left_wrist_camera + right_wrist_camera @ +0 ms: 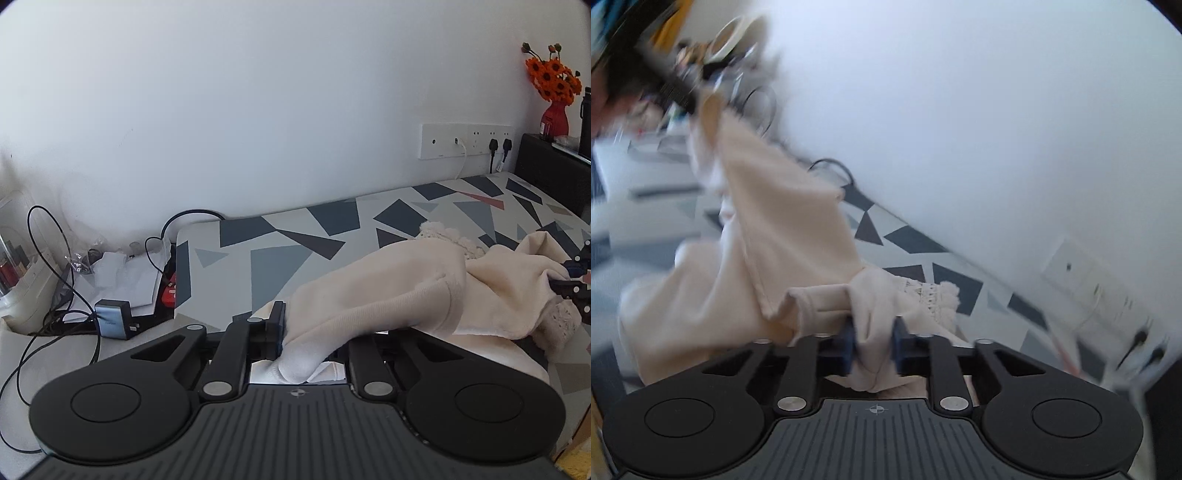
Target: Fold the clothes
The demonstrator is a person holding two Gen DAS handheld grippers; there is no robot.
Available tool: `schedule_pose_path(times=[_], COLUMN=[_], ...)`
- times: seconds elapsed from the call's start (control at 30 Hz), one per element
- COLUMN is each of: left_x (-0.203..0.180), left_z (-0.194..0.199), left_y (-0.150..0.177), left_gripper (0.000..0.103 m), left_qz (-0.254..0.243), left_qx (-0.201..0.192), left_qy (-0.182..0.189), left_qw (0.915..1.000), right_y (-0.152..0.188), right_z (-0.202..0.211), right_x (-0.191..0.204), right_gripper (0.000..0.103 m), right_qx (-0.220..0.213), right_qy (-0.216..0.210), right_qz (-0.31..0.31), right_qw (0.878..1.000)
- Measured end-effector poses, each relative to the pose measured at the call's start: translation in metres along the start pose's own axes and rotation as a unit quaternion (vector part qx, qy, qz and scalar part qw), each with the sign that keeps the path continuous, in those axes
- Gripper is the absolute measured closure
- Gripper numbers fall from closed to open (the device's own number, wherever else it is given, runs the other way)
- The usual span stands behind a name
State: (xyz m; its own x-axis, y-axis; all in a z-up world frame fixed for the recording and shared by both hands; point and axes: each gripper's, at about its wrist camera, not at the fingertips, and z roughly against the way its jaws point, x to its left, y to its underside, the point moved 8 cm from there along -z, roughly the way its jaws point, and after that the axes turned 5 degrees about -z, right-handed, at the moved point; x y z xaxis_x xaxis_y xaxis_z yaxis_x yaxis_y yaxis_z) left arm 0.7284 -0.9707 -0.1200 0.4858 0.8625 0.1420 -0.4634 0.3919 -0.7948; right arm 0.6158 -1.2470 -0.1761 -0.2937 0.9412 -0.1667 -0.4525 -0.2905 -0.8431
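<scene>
A cream garment [406,291] with a fleecy lining hangs stretched between my two grippers above the bed. My left gripper [306,332] is shut on a ribbed cuff or hem of it; the cloth drapes over and hides the right finger. At the right edge of the left wrist view my right gripper [576,280] pinches the garment's other end. In the right wrist view, which is motion-blurred and tilted, my right gripper [873,345] is shut on a bunched fold of the cream garment [783,236], which runs up and left to the left gripper [683,96].
The bed has a sheet with grey and dark triangles [295,236]. Left of it a low surface holds cables, a charger [114,319] and papers. A wall socket strip [467,140] with plugs sits behind. A red vase of orange flowers [554,92] stands on a dark headboard at far right.
</scene>
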Motion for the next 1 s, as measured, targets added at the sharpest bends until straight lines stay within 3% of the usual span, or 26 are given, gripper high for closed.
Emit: schedule_pose_path(times=[0.07,0.13,0.2,0.33,0.57,0.77,1.0], left_x=[0.004,0.010,0.015,0.016,0.013,0.004,-0.024], left_z=[0.004,0.010,0.020,0.049,0.111,0.184,0.292], left_y=[-0.005,-0.014,-0.027,-0.066,-0.141,-0.190,-0.207], left_gripper=[0.091,0.092,0.093,0.093,0.093,0.093,0.093], left_qz=[0.034,0.092,0.133,0.153,0.176,0.185,0.170], left_qx=[-0.004,-0.009,-0.030,-0.090,-0.205,-0.299,-0.418], left_qy=[0.006,0.029,0.045,0.049,0.032,-0.023,-0.066], left_qw=[0.9994,0.9953,0.9897,0.9829,0.9622,0.9356,0.8900], right_y=[-0.007,-0.016,-0.037,-0.078,-0.148,-0.217,-0.253], right_z=[0.006,0.012,0.027,0.056,0.112,0.182,0.287], right_x=[-0.019,-0.044,-0.061,-0.098,-0.163,-0.190,-0.182], right_gripper=[0.091,0.091,0.092,0.092,0.092,0.092,0.092], right_qx=[-0.015,-0.041,-0.078,-0.150,-0.274,-0.363,-0.449], right_qy=[-0.005,0.000,-0.001,-0.003,-0.006,-0.016,-0.024], right_qz=[-0.097,-0.192,-0.216,-0.263,-0.341,-0.292,-0.204], right_qw=[0.995,0.981,0.973,0.953,0.900,0.885,0.870])
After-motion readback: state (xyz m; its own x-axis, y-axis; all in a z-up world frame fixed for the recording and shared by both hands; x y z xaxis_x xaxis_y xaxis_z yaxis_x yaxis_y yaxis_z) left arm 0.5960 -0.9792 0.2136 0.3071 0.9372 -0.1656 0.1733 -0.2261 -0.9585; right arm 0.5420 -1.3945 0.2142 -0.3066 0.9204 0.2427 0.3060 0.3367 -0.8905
